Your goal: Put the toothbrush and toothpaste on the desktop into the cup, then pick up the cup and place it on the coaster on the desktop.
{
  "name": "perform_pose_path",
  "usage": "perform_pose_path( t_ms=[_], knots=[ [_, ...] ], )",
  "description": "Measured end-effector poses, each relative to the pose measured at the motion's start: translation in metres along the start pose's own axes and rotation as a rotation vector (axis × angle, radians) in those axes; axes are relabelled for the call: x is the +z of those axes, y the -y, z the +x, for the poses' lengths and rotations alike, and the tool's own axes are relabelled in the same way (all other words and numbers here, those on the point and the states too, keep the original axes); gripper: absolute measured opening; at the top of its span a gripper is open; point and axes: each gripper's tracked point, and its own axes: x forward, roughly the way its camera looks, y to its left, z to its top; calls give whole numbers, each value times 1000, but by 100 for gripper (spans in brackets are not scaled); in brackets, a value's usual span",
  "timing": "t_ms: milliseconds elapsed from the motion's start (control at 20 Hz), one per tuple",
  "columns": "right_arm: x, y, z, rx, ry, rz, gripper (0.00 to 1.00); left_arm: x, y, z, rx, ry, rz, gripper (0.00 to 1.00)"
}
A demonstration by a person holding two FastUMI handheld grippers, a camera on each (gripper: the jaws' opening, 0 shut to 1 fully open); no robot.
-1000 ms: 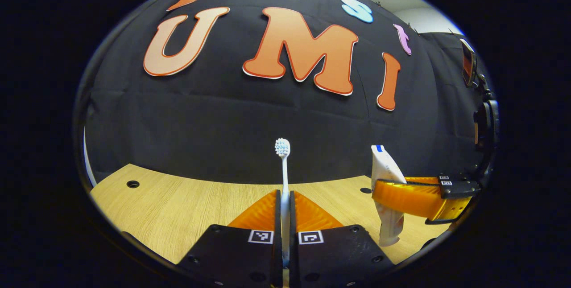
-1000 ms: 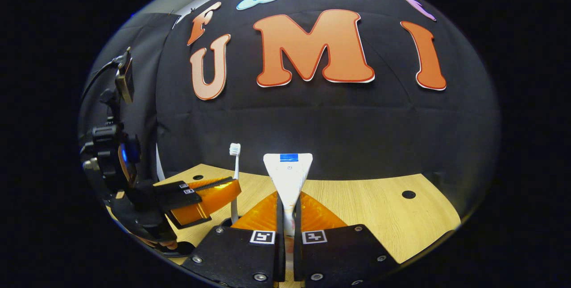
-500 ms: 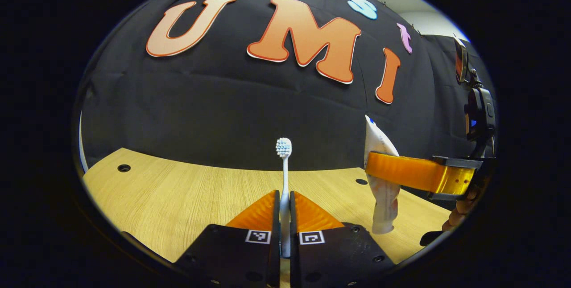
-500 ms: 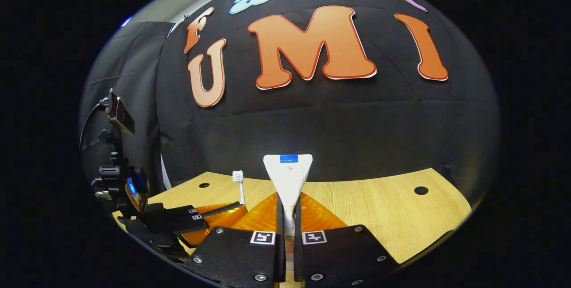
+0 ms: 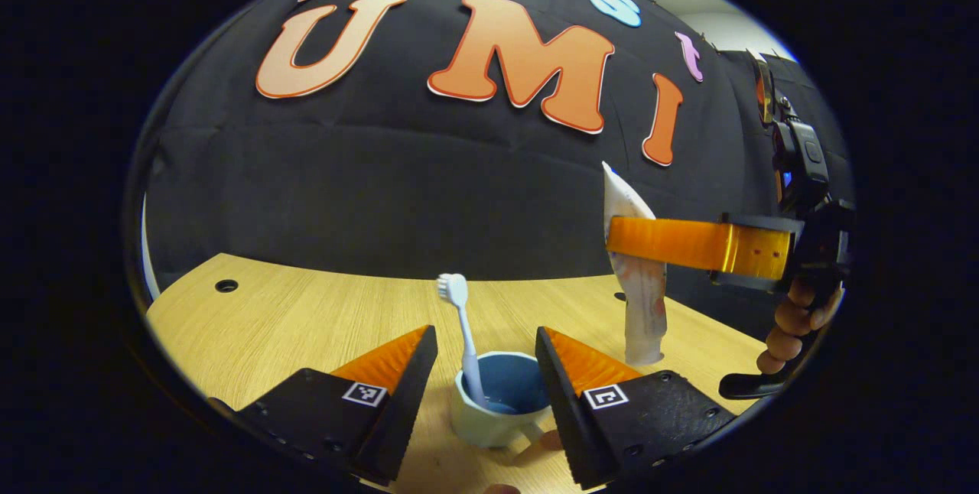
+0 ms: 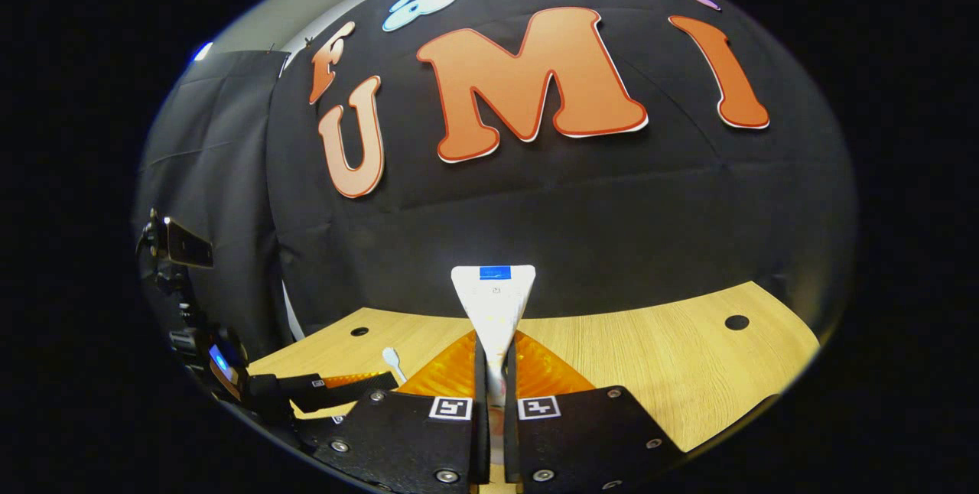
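Now left gripper [image 5: 486, 341] wide open, both fingers well apart, holding nothing, one on each side of the cup [image 5: 501, 408]. Cup standing on the desk [image 5: 291, 326], with the toothbrush [image 5: 463, 341] inside, leaning, bristle head up, touching neither finger. Right gripper [image 6: 493, 368] closed tight on the toothpaste [image 6: 493, 299], tube upright between both fingers, flat crimped end on top. Same gripper seen in the left gripper view [image 5: 612, 238], held by a hand [image 5: 795, 326], with the tube [image 5: 639, 303] hanging above the desk, to the right of the cup and apart from it. Brush head [image 6: 391, 358] visible low at left in the right gripper view.
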Motion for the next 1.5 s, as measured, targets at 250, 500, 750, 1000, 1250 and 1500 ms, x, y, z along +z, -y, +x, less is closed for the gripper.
perform_pose_path(
  t_ms=[250, 500, 750, 1000, 1250, 1500],
  knots=[
    [12, -20, 8, 36, 37, -5, 7, -5, -13, -28, 22, -20, -51, 92],
    [7, -44, 20, 96, 46, 36, 7, 3, -26, -53, 90, 3, -22, 96],
    [1, -52, 31, 109, 71, 18, 7, 8, -35, -72, 130, 29, -20, 95],
    [-17, -61, 45, 137, 54, 17, 7, 3, -46, -82, 163, 30, -51, 95],
    [-38, -64, 55, 133, 22, 3, 7, -4, -52, -88, 181, 24, -36, 96],
    [-63, -61, 54, 126, -46, -7, 10, -12, -58, -90, 200, 5, -57, 95]
  ],
)
